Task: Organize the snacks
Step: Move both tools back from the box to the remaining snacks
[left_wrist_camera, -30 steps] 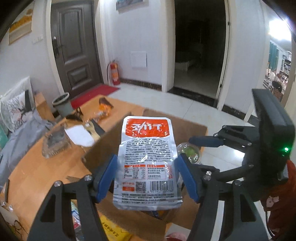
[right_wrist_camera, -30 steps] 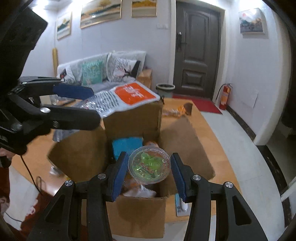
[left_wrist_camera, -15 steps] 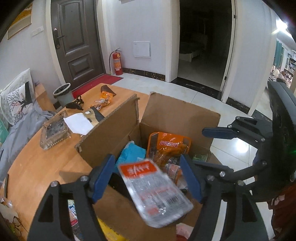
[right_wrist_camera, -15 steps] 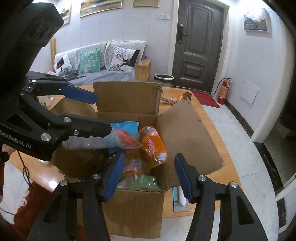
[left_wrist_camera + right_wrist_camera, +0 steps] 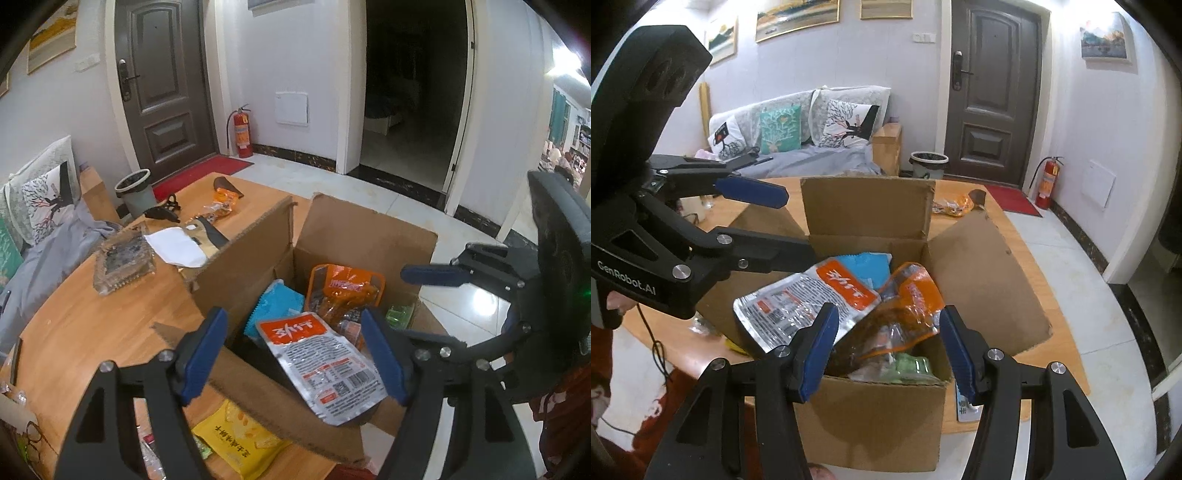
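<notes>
Since a second ago the silver pouch (image 5: 321, 363) has left my left fingers (image 5: 295, 354) and dropped onto the pile in the cardboard box (image 5: 365, 236), and the green jelly cup that sat between my right fingers (image 5: 886, 347) is gone from them; both pairs have just been spreading, and now nothing is pinched in either. Around the box I see an orange snack bag (image 5: 341, 291) at 12 o'clock of the pouch, a blue packet (image 5: 277, 302) at 11, and green packs (image 5: 912, 365) low in the near corner in the right wrist view. On the counter (image 5: 110, 317) at 10 o'clock lie a glass tray (image 5: 123, 258), a white paper (image 5: 177, 247) and black scissors (image 5: 162, 212); a yellow chip bag (image 5: 240, 439) lies against the box wall at 6. Raised flaps at 11 and 1 o'clock hem the opening, while the near rim is low and free. From the left wrist, the pouch lies tilted between the spread left fingers but below them, its lower end over the near rim. From the right, the left fingers hang over the box at 9 o'clock, and the pouch lies at 10 of my right pair, untouched.
</notes>
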Demonstrator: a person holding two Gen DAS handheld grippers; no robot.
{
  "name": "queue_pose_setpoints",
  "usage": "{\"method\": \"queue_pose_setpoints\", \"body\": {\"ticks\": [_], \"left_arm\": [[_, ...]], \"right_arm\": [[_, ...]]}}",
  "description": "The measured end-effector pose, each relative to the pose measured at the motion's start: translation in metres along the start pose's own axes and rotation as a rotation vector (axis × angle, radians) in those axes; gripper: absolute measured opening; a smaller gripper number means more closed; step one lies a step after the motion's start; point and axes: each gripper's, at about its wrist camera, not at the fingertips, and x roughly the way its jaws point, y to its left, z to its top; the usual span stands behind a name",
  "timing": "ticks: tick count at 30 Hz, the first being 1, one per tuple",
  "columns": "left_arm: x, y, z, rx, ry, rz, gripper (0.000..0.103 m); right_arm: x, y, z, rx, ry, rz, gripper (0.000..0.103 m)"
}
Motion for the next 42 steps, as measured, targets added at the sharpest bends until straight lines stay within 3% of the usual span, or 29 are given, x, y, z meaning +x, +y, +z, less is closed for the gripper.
{"method": "queue_pose_setpoints", "body": {"ticks": [6,9,18,23,27,31,37,42], "left_arm": [[-0.023,0.014,-0.002,-0.031,-0.036,-0.006,0.072],[-0.029,0.019,-0.006,-0.039,-0.048,0.000,0.072],[-0.039,0.044,-0.028,-0.085,-0.063,0.003,0.072],[-0.044,0.057,-0.037,-0.114,-0.070,0.011,0.072],[-0.058,0.071,-0.045,-0.154,-0.083,0.047,0.072],[-0.087,0.091,-0.062,-0.214,-0.114,0.097,0.072],[-0.118,0.122,-0.106,-0.281,-0.106,0.189,0.072],[-0.123,0.144,-0.154,-0.350,-0.079,0.218,0.072]], "right_arm": [[0.010,0.017,0.006,-0.026,0.020,0.085,0.053],[0.031,0.030,0.010,-0.052,0.083,0.134,0.053],[0.081,0.035,0.002,-0.091,0.214,0.015,0.060],[0.072,0.026,0.002,-0.025,0.179,0.032,0.060],[0.045,0.026,0.008,0.014,0.104,0.062,0.060],[0.007,0.040,0.020,0.005,0.009,0.022,0.060],[-0.047,0.092,0.041,-0.041,-0.114,0.092,0.060],[-0.046,0.152,0.041,-0.083,-0.105,0.190,0.060]]}}
